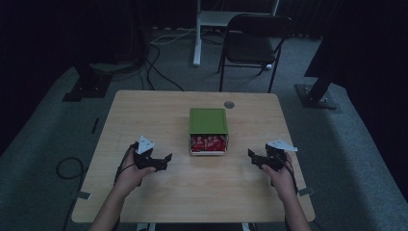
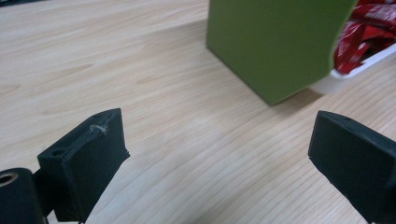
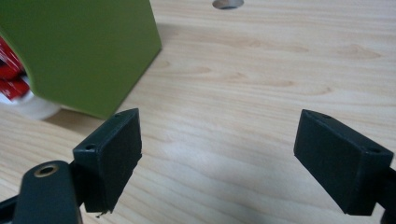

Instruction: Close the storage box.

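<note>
**Two open grippers flanking a green-lidded snack box**

Two grippers are sitting low over the wooden table [image 1: 159, 197], one on each side of a box near the table's middle. The left gripper [image 1: 162, 160] is resting in the person's left hand [image 1: 131, 174], jaws standing wide apart w/ nothing between them; in the left gripper view bare wood is showing between the two black jaws. The right gripper [image 1: 255, 159] is resting in the right hand [image 1: 281, 176], jaws likewise spread wide and holding nothing.

Between them the white tray [image 1: 208, 152] is lying w/ its near end uncovered. A green lid [image 1: 207, 120] is covering the far part of the tray, approx. two thirds, and is overhanging it at the back. Red snack packets [image 1: 208, 143] are filling the exposed strip, packed side by side; print on them is too small to read. The left gripper view is showing the lid's side wall [image 2: 275, 42] w/ red packets [image 2: 362, 35] peeking out past its curved edge, over the tray's white rim [image 2: 348, 74]. Both grippers are near the box, touching nothing.

A round grommet hole [image 1: 229, 104] is lying in the tabletop just beyond the lid's far right corner.
</note>
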`<state>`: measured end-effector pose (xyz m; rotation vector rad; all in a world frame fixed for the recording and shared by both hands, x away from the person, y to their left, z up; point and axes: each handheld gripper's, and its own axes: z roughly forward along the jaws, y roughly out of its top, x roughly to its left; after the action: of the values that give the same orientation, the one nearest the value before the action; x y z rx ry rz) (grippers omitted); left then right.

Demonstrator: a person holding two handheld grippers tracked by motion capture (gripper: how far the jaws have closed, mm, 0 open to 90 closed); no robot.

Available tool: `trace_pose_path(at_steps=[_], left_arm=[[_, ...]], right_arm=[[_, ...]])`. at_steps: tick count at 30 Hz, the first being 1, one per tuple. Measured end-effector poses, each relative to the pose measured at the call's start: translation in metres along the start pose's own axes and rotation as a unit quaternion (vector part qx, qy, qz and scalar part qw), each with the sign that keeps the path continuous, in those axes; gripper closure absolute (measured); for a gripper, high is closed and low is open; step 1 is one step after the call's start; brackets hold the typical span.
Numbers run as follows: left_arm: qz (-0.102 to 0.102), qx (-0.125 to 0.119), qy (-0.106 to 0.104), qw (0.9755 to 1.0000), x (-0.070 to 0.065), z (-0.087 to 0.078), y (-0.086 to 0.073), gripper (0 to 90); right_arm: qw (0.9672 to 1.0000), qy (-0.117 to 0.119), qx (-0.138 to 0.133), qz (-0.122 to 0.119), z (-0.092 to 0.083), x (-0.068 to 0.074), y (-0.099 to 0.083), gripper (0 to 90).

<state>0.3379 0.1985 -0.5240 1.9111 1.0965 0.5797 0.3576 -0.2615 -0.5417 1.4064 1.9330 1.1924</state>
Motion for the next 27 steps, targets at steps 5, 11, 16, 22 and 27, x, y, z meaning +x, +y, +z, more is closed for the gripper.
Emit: trace_pose_path(at_steps=[5,11,16,22,27], left_arm=[[-0.012,0.01,0.015,0.9998,0.01,-0.006,-0.015,4.8],[-0.019,0.023,0.033,0.999,0.015,-0.015,-0.028,4.9],[-0.03,0.034,0.048,0.9978,0.02,-0.02,-0.038,4.9],[-0.046,0.051,0.068,0.9953,0.028,-0.025,-0.051,4.9],[-0.062,0.06,0.097,0.9916,0.037,-0.033,-0.059,4.9]], right_arm=[[0.9999,-0.011,0.006,0.005,-0.002,-0.005,-0.007,14.4],[0.9998,-0.012,0.011,0.009,-0.002,-0.005,-0.013,14.4],[0.9997,-0.013,0.018,0.009,-0.001,-0.005,-0.017,14.4],[0.9995,-0.015,0.024,0.013,0.002,-0.005,-0.02,14.4],[0.9992,-0.015,0.032,0.016,0.005,-0.004,-0.023,14.3]])
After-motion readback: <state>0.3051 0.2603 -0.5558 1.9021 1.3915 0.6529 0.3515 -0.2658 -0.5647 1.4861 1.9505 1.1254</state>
